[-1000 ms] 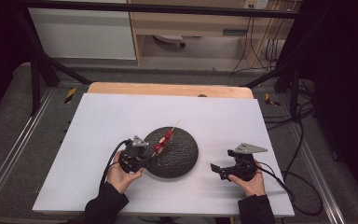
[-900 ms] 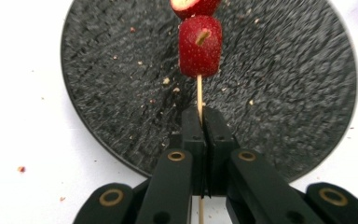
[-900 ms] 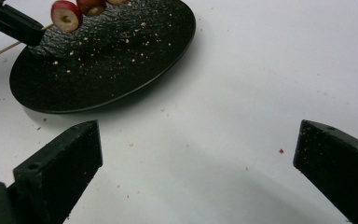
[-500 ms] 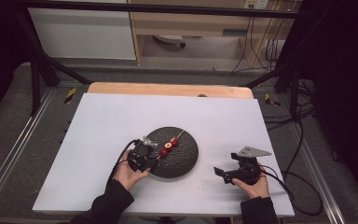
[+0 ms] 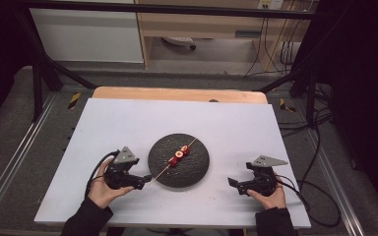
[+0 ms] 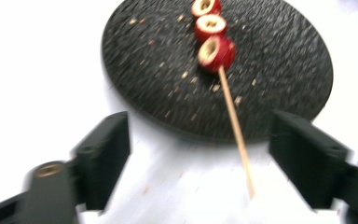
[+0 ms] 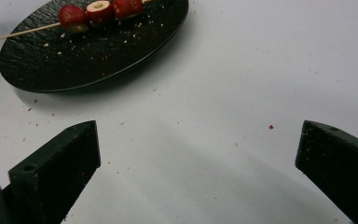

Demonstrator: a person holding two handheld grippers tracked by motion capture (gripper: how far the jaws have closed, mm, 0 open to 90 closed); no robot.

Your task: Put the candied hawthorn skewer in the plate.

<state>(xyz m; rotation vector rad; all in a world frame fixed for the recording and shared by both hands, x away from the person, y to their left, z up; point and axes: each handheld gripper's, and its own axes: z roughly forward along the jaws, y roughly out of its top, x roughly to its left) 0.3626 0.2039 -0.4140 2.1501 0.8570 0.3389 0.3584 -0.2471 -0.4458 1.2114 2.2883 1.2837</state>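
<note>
Three fruits: we judge the skewer (image 6: 235,123) light, brittle.
Hold: bare stick end.
Left gripper (image 6: 200,163): just opened, empty.

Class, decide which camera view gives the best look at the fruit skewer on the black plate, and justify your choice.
The left gripper view: the skewer lies close, three red pieces and the bare stick running off the plate, though slightly blurred. The right gripper view shows the fruit side-on at its top edge, the stick cut off. The high view shows it whole but small.

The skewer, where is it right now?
In the high view the skewer lies across the black plate at mid-table, its bare stick end poking over the plate's near-left rim toward the open left hand-held gripper.
</note>
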